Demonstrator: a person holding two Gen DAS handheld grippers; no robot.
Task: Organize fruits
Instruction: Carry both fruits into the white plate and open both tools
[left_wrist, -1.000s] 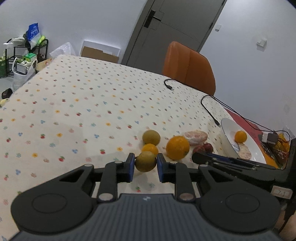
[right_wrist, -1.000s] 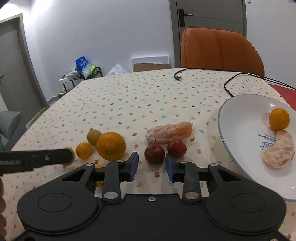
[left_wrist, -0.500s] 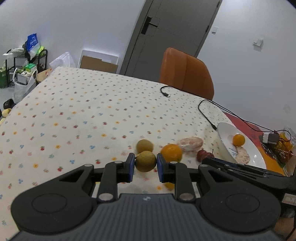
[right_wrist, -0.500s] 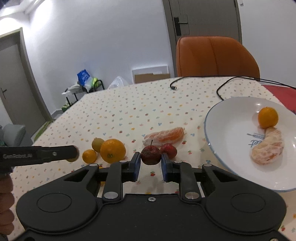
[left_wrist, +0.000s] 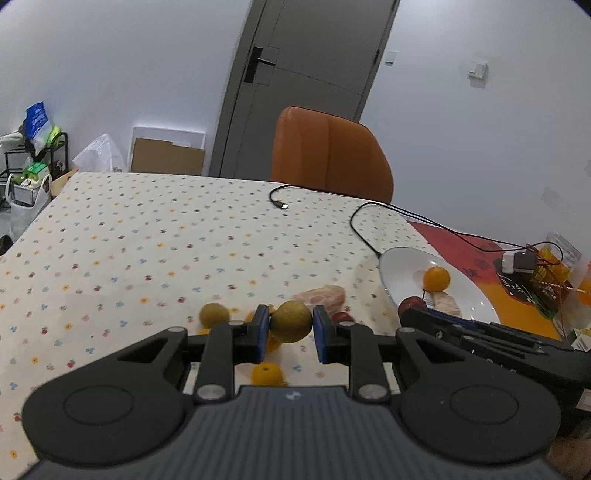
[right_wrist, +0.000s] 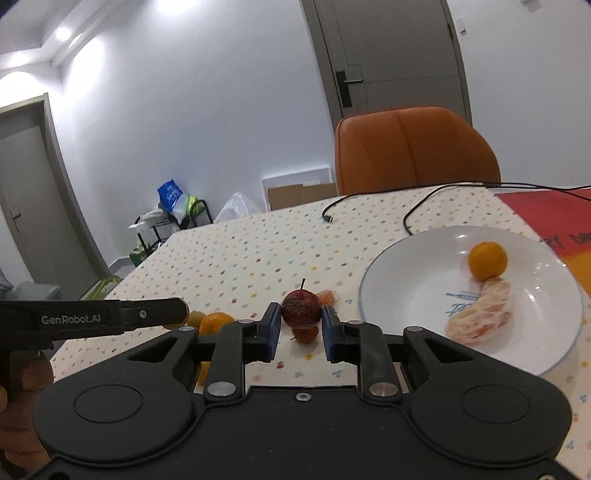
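My left gripper (left_wrist: 290, 328) is shut on a yellow-green round fruit (left_wrist: 291, 320) and holds it above the dotted tablecloth. My right gripper (right_wrist: 301, 325) is shut on a dark red small apple (right_wrist: 301, 309), lifted off the table. Below the left gripper lie another yellow-green fruit (left_wrist: 213, 314), a small orange (left_wrist: 266, 373) and a peeled orange piece (left_wrist: 322, 295). A second red fruit (right_wrist: 306, 334) lies under the right gripper. The white plate (right_wrist: 406, 280) at right holds a small orange (right_wrist: 487, 260) and a peeled orange (right_wrist: 480, 317).
An orange chair (right_wrist: 413, 147) stands at the table's far side. Black cables (left_wrist: 369, 221) run across the cloth toward a charger (left_wrist: 517, 260) on a red mat. A person's hand (right_wrist: 22, 402) holds the left gripper (right_wrist: 110, 317) at left. The floor beyond the table holds a rack with bags (left_wrist: 29, 162).
Both grippers have risen with their fruits. The right one shut on the dark red apple and lifted it; the table fruits now sit lower in both views.
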